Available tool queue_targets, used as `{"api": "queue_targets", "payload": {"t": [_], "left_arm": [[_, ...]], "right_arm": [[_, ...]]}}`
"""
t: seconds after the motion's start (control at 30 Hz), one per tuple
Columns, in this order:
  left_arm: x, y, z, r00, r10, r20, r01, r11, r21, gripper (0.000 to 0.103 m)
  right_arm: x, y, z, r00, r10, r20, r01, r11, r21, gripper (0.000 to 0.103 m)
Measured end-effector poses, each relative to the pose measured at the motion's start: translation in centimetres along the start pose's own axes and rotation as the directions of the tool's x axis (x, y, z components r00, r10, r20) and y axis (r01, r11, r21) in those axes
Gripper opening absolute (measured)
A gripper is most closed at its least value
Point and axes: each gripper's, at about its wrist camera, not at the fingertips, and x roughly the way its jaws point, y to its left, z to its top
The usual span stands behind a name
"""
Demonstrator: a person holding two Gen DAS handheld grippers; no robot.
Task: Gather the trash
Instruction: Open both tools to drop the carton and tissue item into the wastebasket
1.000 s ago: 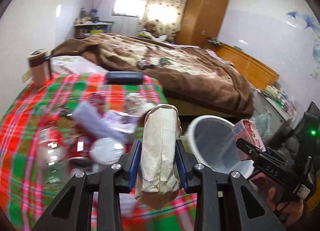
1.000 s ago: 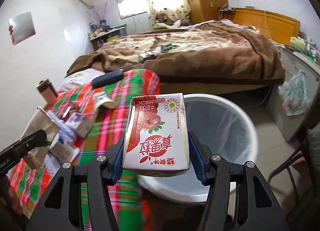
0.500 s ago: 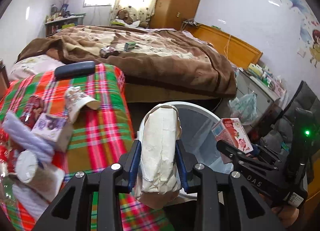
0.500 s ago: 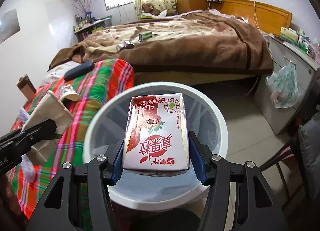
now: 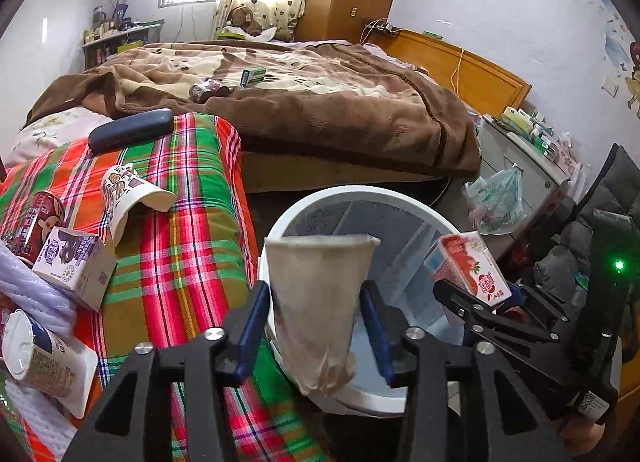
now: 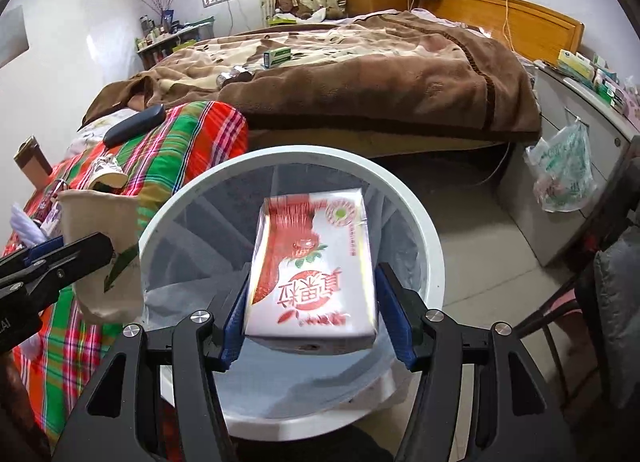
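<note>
Bedroom, white bin below: red carton upright lengthwise (blurred), gripper loosened.

Carton over the bin

Right gripper jaws have just been opening; red-and-white drink carton, blurred, sits between them above the white bin.

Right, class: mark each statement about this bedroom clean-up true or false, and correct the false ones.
1. The round white bin stands on the floor beside the red-and-green plaid cloth. True.
2. A small green-and-white box lies on the brown blanket. True.
3. The dark blue oblong case lies on the brown blanket. False: it lies on the plaid cloth.
4. The right claw is empty. False: a red-and-white drink carton sits between its jaws above the bin; they have just been opening.
</note>
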Motion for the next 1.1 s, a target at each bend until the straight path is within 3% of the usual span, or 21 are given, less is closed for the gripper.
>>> {"api": "queue_targets", "payload": {"t": [0.63,1.1], "left_arm": [[-4.5,3.0,-1.0,0.997,0.038,0.066,-0.034,0.998,-0.062,0.056],[-9.5,8.5,-3.3,0.983,0.14,0.118,-0.12,0.98,-0.16,0.056]], "right_arm": [[-1.5,1.8,0.0,0.998,0.033,0.057,-0.035,0.999,0.025,0.065],[-2.7,6.7,-0.4,0.984,0.151,0.094,-0.147,0.988,-0.048,0.065]]}}
